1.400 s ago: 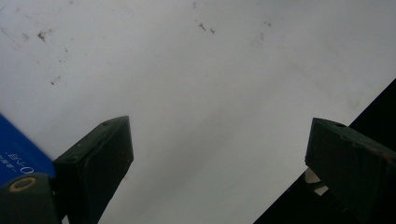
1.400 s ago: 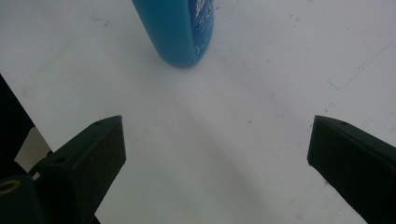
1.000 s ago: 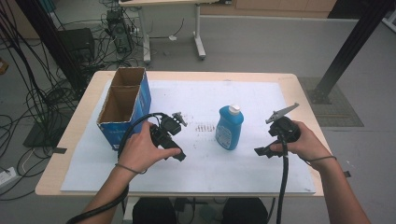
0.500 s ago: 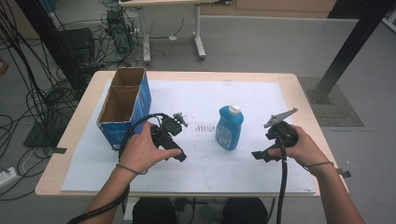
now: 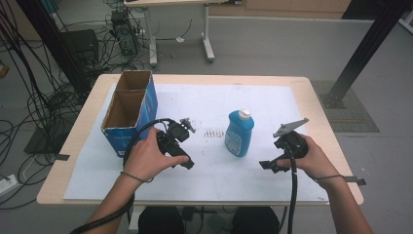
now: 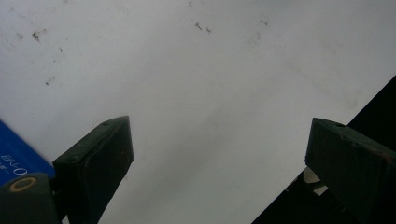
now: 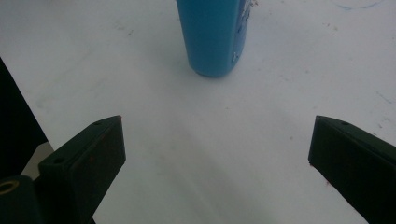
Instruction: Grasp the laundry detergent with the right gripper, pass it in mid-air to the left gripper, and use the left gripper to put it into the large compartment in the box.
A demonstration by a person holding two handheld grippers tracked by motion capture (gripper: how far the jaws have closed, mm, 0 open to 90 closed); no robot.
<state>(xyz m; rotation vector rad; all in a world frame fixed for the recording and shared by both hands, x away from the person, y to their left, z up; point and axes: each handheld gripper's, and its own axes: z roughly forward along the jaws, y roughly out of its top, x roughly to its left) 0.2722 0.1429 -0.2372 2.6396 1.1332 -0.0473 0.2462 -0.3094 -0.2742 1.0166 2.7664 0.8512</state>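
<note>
A blue bottle [image 5: 239, 132] with a white cap stands upright near the middle of the white sheet [image 5: 204, 100]; its lower body [image 7: 212, 35] is straight ahead in the right gripper view. My right gripper [image 5: 271, 161] is to the right of the bottle and apart from it. Its jaws [image 7: 217, 135] are open, with bare sheet between them. My left gripper [image 5: 184, 157] is held to the bottle's left, beside an open-topped blue cardboard box [image 5: 127, 112]. Those jaws [image 6: 219, 135] are open too, over the sheet, with a corner of the box [image 6: 18, 156] at the left.
The sheet covers most of a wooden table [image 5: 324, 124]. The tall box stands at its left side. Beyond the table are cables [image 5: 34, 97] on the floor, another table's leg [image 5: 208, 34] and a black post [image 5: 363, 48] at the right.
My right gripper has drifted slightly left and toward the person. The left gripper and the bottle have hardly moved.
</note>
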